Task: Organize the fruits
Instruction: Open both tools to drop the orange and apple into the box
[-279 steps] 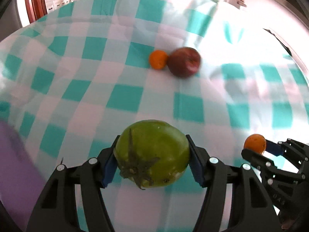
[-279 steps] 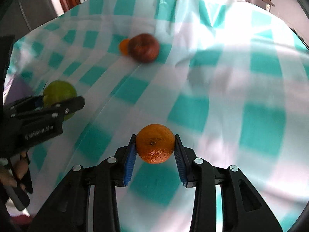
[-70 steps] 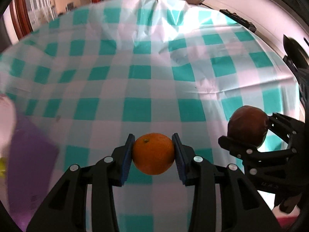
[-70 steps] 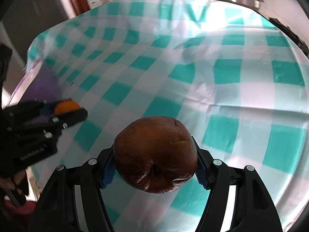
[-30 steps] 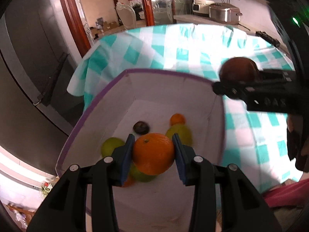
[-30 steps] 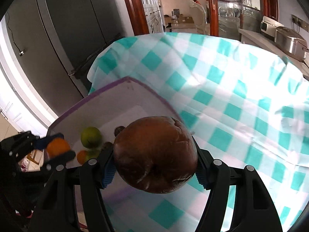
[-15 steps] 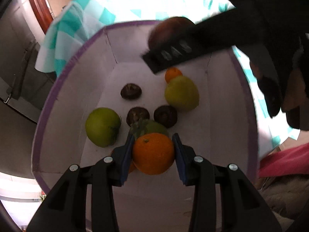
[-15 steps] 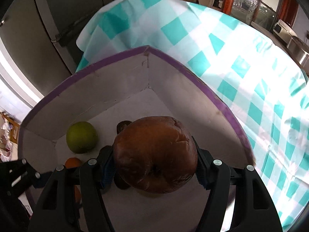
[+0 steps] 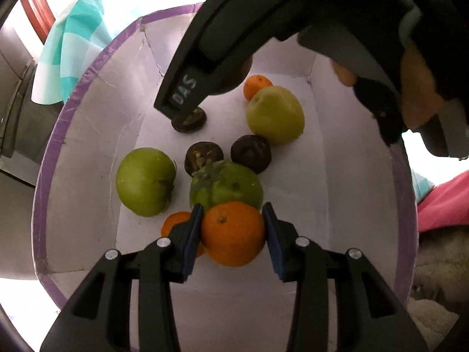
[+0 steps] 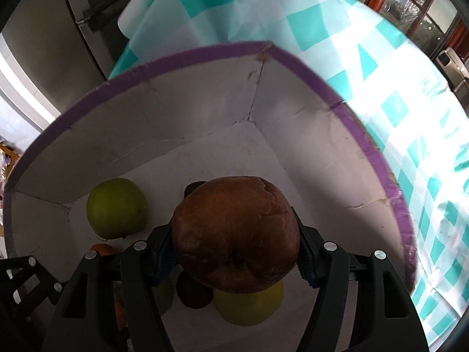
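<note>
My left gripper (image 9: 233, 233) is shut on an orange (image 9: 233, 233) and holds it inside the purple-rimmed white box (image 9: 88, 67), above the fruit on its floor. My right gripper (image 10: 236, 242) is shut on a brown wrinkled fruit (image 10: 236, 234) and hangs over the same box (image 10: 293, 55). In the left wrist view the right gripper's black finger (image 9: 205, 67) reaches in from the upper right. On the box floor lie two green tomatoes (image 9: 145, 186), a yellow-green fruit (image 9: 275, 114), small oranges (image 9: 258, 85) and three dark brown fruits (image 9: 250, 152).
The box stands beside a table with a teal-and-white checked cloth (image 10: 410, 111). Dark cabinet doors (image 10: 85, 14) are behind it. A pink cloth (image 9: 445, 205) lies at the right of the box.
Both grippers have moved lower into the box with their fruit still held. The right gripper now covers more of the box's far side in the left wrist view.
</note>
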{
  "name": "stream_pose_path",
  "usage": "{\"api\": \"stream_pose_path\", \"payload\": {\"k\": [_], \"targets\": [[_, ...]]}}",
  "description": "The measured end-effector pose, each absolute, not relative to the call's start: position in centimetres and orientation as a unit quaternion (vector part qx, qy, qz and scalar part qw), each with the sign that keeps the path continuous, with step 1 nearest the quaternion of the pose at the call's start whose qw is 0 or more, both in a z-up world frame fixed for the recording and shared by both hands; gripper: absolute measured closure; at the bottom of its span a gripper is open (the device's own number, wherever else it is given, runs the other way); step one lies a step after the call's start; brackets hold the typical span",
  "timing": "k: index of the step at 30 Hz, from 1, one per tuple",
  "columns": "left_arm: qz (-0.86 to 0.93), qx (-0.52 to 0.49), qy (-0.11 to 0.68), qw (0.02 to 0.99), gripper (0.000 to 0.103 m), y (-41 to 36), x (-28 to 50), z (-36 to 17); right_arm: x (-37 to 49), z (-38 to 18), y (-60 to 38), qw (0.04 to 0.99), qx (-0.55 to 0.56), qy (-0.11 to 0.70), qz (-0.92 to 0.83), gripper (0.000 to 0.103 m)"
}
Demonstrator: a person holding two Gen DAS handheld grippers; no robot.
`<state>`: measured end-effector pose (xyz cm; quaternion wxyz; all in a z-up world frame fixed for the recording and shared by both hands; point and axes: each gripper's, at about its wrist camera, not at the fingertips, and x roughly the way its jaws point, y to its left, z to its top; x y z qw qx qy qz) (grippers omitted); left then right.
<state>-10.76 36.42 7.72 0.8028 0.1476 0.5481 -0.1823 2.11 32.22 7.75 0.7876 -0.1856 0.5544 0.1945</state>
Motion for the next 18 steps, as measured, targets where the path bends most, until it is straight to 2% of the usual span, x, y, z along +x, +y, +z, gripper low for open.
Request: {"api": "stream_pose_path", "payload": {"k": [3, 7, 10, 18], "targets": [[-0.182, 0.143, 0.548, 0.804, 0.055, 36.4, -10.5, 7.8, 2.0, 7.4, 32.4, 0.778, -0.196, 0.561, 0.202, 0.037], [-0.179, 0.141, 0.545, 0.807, 0.039, 36.4, -10.4, 8.3, 2.0, 7.0, 32.4, 0.771, -0.197, 0.571, 0.203, 0.037], [-0.175, 0.141, 0.544, 0.808, 0.037, 36.5, -10.2, 8.5, 2.0, 7.0, 32.3, 0.77, -0.194, 0.573, 0.203, 0.037], [-0.168, 0.151, 0.535, 0.814, 0.021, 36.5, -11.2, 9.5, 2.7, 6.9, 32.5, 0.768, -0.198, 0.578, 0.193, 0.037]]}}
